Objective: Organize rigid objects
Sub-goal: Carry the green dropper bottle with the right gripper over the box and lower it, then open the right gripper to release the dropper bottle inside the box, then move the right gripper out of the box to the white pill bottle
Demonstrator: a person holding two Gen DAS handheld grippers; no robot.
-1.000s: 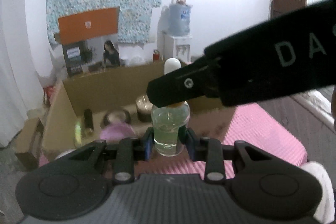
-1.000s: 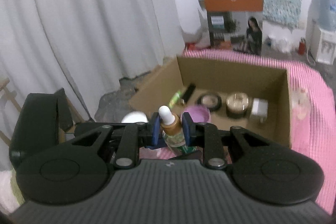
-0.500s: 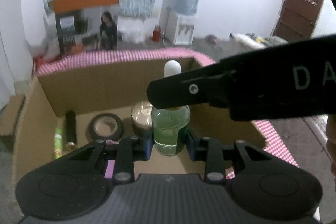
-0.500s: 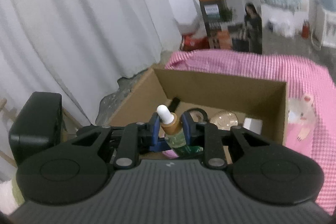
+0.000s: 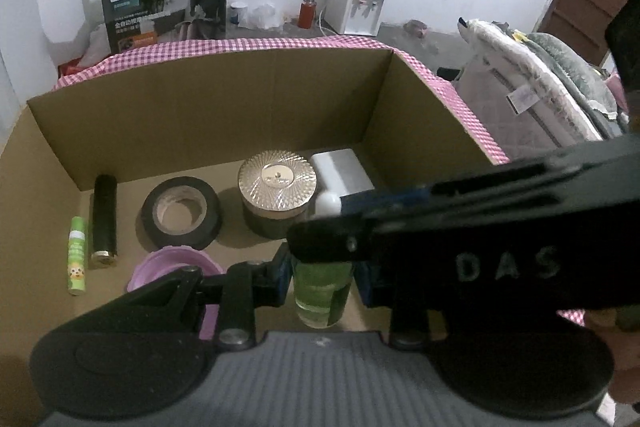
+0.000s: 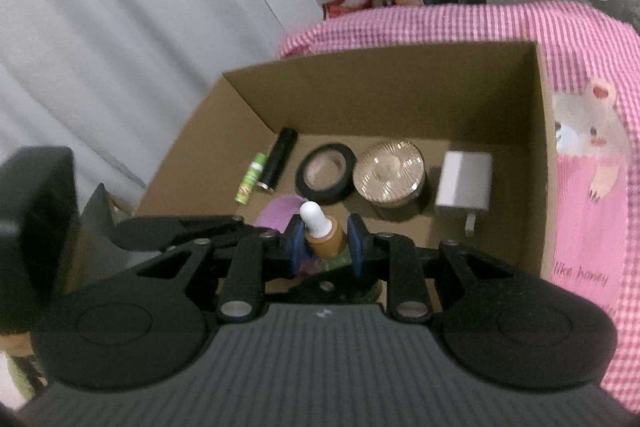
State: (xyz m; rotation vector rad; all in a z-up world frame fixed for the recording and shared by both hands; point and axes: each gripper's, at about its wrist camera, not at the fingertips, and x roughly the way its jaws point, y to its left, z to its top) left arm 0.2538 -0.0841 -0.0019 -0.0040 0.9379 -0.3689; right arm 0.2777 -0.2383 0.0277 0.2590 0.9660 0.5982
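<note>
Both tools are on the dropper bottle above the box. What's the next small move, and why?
Probably lower the dropper bottle onto the bare cardboard in front of the gold-lidded jar, then release. Both the left tool and right tool grip it upright over the cardboard box, and that patch looks free.

- In my left wrist view the cardboard box (image 5: pixel 224 107) sits on the checked cloth (image 5: pixel 280 43).
- Inside it, left to right: lip balm (image 5: pixel 77 255), tube (image 5: pixel 104 219), tape roll (image 5: pixel 181 211), lidded jar (image 5: pixel 277 193), charger (image 5: pixel 340 173).
</note>
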